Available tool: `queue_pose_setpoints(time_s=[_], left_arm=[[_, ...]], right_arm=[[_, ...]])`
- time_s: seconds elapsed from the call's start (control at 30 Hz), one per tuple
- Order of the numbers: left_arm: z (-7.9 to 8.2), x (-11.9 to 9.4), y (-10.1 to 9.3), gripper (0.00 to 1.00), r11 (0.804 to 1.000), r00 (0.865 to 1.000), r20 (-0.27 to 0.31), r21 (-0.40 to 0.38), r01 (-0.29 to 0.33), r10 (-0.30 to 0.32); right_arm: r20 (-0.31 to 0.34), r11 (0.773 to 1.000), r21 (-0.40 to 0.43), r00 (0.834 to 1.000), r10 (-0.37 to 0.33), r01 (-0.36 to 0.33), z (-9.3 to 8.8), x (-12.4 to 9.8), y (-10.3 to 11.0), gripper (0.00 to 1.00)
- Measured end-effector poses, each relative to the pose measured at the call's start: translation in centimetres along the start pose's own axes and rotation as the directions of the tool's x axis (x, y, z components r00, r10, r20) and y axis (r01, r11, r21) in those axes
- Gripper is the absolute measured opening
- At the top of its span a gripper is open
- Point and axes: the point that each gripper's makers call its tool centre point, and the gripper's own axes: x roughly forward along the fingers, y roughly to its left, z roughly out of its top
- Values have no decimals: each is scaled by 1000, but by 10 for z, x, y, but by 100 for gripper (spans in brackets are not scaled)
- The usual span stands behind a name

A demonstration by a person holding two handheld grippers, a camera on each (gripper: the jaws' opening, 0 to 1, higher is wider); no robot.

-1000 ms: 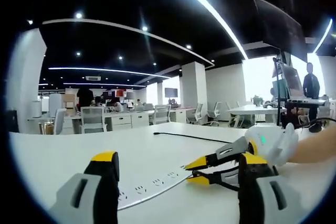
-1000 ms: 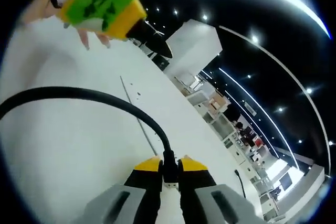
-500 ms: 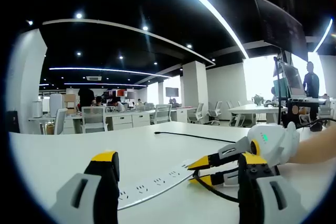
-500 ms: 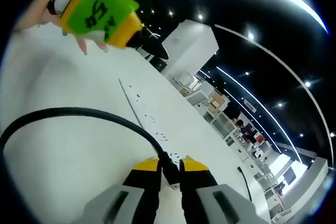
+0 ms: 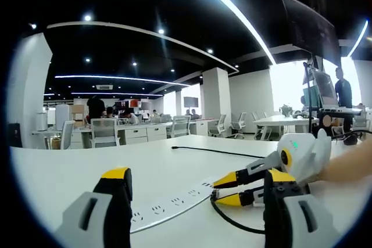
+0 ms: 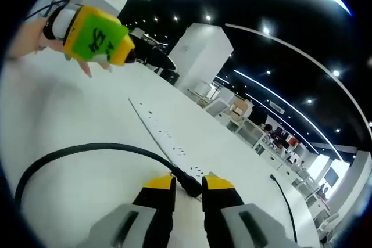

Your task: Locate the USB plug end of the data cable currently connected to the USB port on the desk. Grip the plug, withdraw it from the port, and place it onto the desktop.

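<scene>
Lifted clear of the power strip [image 6: 165, 143], the black USB plug [image 6: 190, 184] stays pinched in the right tongs [image 6: 189, 185]; left tongs [image 5: 192, 179] gape empty.

The wide white desk [image 6: 70, 120] looks smooth and matt. The long white plastic power strip [image 5: 168, 204] along it has a faint sheen. The thin black data cable [image 6: 87, 150] looks like smooth rubber, as does its black plug [image 6: 189, 183].

Open-plan office: desk rows [image 5: 136, 133], swivel chairs [image 5: 103, 132], strip ceiling lights [image 5: 232, 13].
</scene>
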Motion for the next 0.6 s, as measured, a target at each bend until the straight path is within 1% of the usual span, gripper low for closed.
queue_pose_setpoints(time_s=[0.13,0.23,0.33,0.4,0.43,0.57,0.6], left_arm=[[-2,0,2,94,1000,1000,-6,3,-6,6],[-2,0,3,94,1000,1000,-5,-2,-9,9],[-2,0,3,94,1000,1000,-5,-2,-9,9],[-2,0,2,94,1000,1000,-6,-4,-8,8],[-2,0,3,94,1000,1000,-9,-2,-8,8],[-2,0,5,94,1000,1000,-7,-2,-15,15],[-2,0,5,94,1000,1000,-7,-5,-16,16]], right_arm=[[3,999,48,1000,-6,6,-3,-3,-3,23],[26,995,102,1000,-14,11,2,-6,-7,24],[53,985,172,998,-39,29,7,-7,-15,27],[61,969,240,996,-67,51,9,-7,-22,32],[71,957,284,994,-84,60,11,-7,-25,33],[71,927,358,987,-147,112,14,-4,-37,41],[78,914,390,984,-157,115,16,-3,-38,42]])
